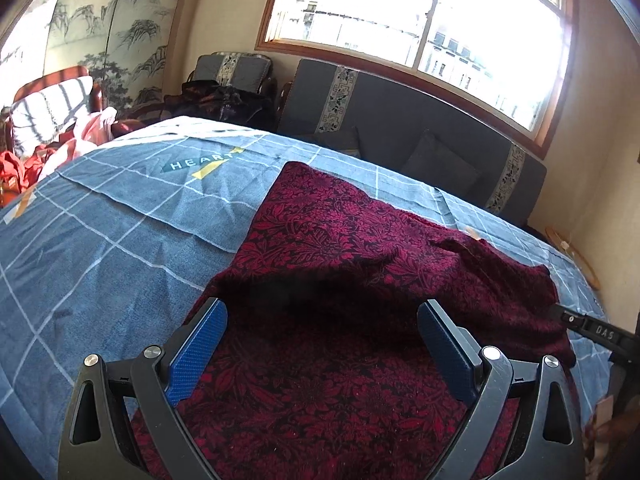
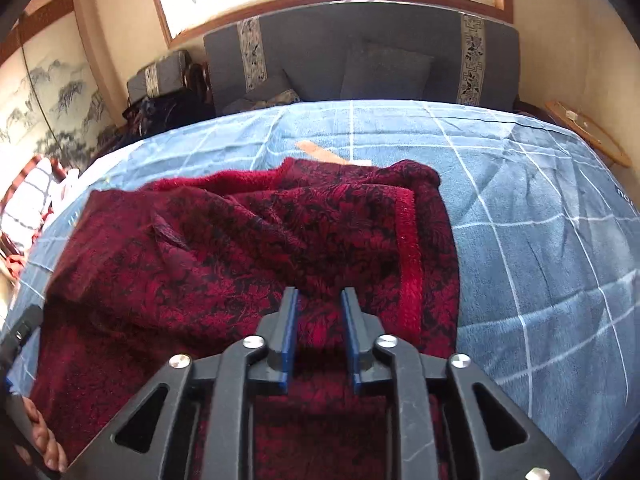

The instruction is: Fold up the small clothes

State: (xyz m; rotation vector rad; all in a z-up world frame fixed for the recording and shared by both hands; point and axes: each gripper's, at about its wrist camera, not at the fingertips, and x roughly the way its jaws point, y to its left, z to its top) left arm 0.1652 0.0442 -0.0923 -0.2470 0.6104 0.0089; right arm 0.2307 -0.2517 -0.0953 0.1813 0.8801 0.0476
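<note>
You are working over a bed (image 1: 92,248) covered in a blue sheet with a white grid, and the garment (image 1: 328,248) is lying on it: a dark red piece with a black floral pattern, its fleecy red lining showing along one edge in the right wrist view. It is lying loosely folded, with a raised fold across its middle in the left wrist view and several rumpled layers at the far end in the right wrist view.

Your left gripper (image 1: 322,312) is hanging above the near part of the garment with its jaws spread wide; its blue pads (image 1: 198,350) are standing well apart with nothing pinched between them, only cloth lying below.

Your right gripper (image 2: 319,300) is standing over the garment (image 2: 224,248) too, near its lined edge. Its jaws are narrow but parted, with a clear gap between the pads (image 2: 290,328); no cloth is caught between them, though fabric is lying just beneath the tips. That gripper's black tip is also poking into the left wrist view at the garment's right edge.

At the lower left corner of the right wrist view, fingers of your hand (image 2: 46,446) are showing beside the garment.

Beyond the bed, a grey sofa (image 1: 400,120) is sitting under a bright window (image 1: 420,20).
</note>
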